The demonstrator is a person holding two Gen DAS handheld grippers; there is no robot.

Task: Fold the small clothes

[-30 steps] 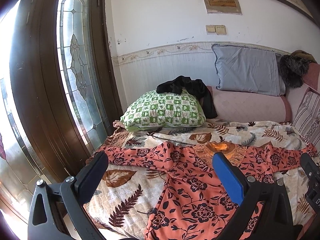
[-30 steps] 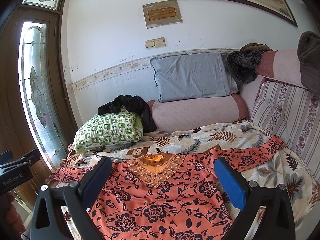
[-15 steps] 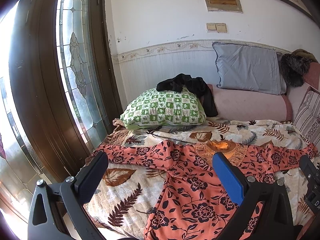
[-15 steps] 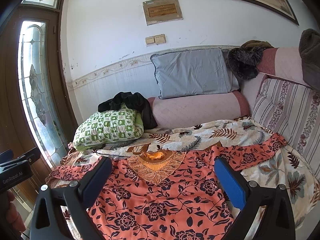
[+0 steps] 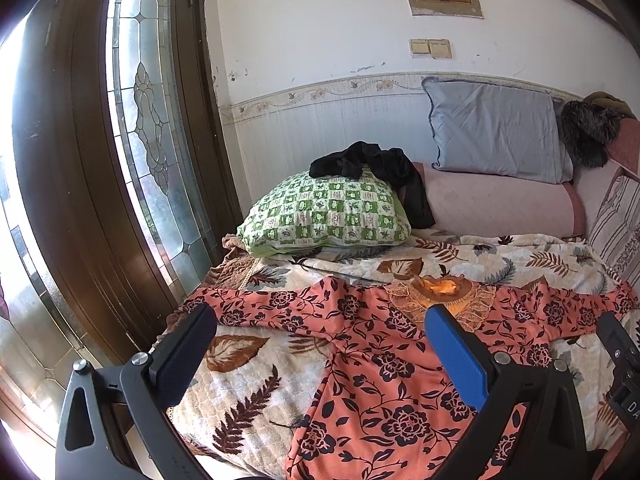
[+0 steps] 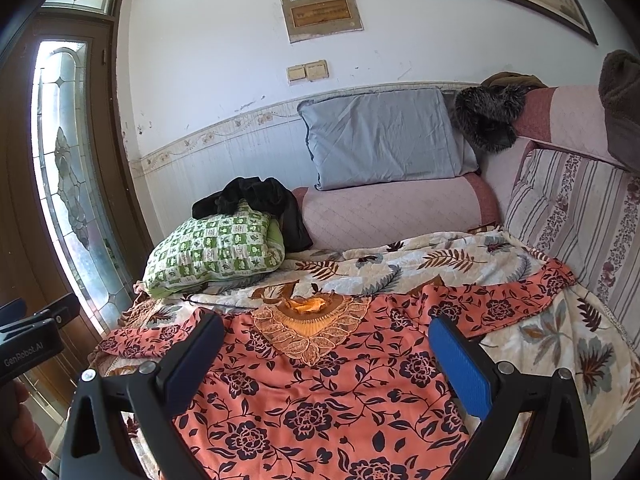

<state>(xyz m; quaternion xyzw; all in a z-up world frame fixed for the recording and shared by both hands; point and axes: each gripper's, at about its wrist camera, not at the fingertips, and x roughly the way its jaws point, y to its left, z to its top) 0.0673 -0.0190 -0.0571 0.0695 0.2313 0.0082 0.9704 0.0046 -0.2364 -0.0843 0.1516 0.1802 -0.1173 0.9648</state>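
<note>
Floral blouse [image 6: 320,392]: a coral garment printed with dark flowers, spread face-up and unfolded on the leaf-patterned bed cover [image 6: 440,260], its embroidered neckline [image 6: 310,328] pointing toward the far wall. Its body runs from the neckline back toward the near edge of the bed, under both cameras; its two sleeves extend sideways, so the garment's widest line crosses the view from left to right.

Left gripper [image 5: 320,344]: jaws spread wide and empty, hanging above the near left part of the bed. The left sleeve [image 5: 264,308] stretches out just ahead of its dark finger, toward the door [image 5: 80,200], and the sleeve end lies on the left side of this view; this gripper appears the nearer one to that sleeve.

Right gripper [image 6: 324,352]: likewise released and holding nothing, poised over the blouse's chest with the neckline centred between its fingers. The right sleeve [image 6: 512,300] angles up and away to the right, toward the striped cushion [image 6: 568,232], well apart from the blue finger.

Both tools look forward and slightly down along the bed and do not appear to touch cloth. Judged from this layout, folding has not begun; a first move would probably take each sleeve inward across the body.

Background: green checked pillow [image 6: 216,248] and grey pillow [image 6: 384,140] beyond the garment.
</note>
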